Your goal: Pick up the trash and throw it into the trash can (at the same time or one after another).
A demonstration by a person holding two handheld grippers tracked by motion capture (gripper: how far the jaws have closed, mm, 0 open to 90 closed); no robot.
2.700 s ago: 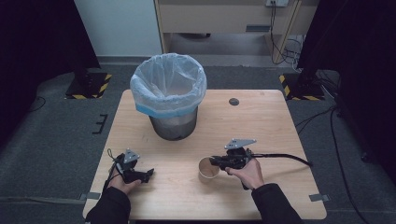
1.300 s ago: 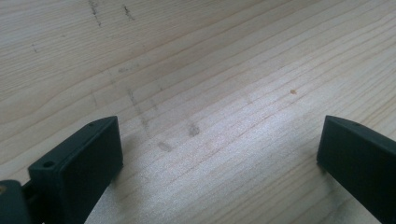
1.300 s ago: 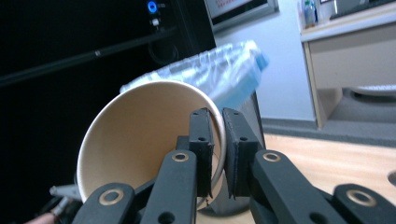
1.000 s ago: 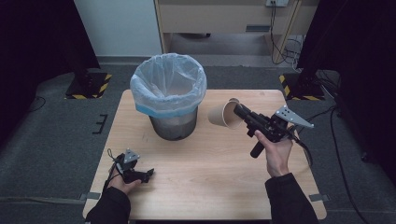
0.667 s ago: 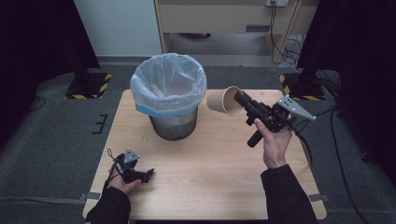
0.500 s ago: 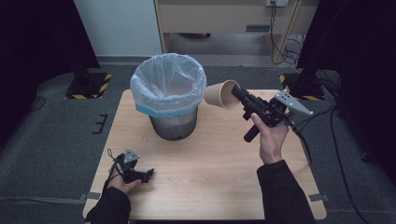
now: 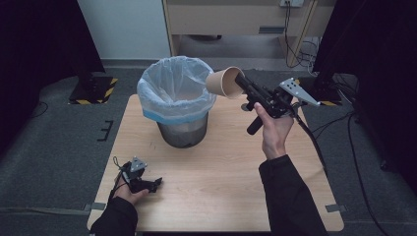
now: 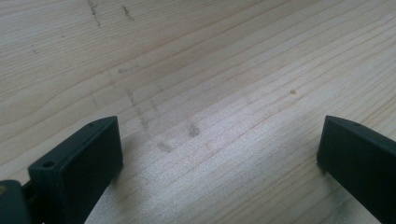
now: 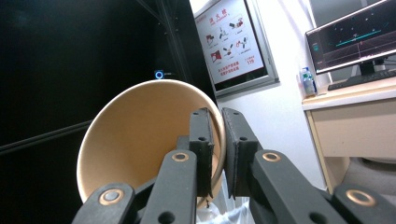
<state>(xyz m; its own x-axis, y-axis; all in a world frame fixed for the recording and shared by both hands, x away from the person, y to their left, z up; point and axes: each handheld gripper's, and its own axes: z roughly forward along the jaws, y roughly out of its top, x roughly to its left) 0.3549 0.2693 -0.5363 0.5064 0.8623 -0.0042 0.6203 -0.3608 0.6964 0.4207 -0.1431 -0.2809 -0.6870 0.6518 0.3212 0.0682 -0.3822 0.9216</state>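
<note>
My right gripper [image 7: 240, 82] is raised above the table and shut on the rim of a brown paper cup [image 7: 224, 82]. The cup hangs tipped on its side at the right edge of the lined trash bin [image 7: 175, 96]. In the right gripper view the jaws pinch the cup's wall [image 9: 140, 140], one inside and one outside, at the right gripper [image 9: 216, 135]. My left gripper [image 7: 150, 185] rests on the wooden table [image 7: 211, 177] near its front left corner. Its fingers [image 8: 79, 163] stand wide apart over bare wood.
The bin has a pale blue plastic liner and stands at the table's back middle. A cable [image 7: 314, 142] trails from the right gripper over the table's right side. A cabinet [image 7: 231, 19] stands behind the table.
The right gripper has carried the cup up and to the left, from the right side of the table to the bin's rim. The left gripper has stayed put.
</note>
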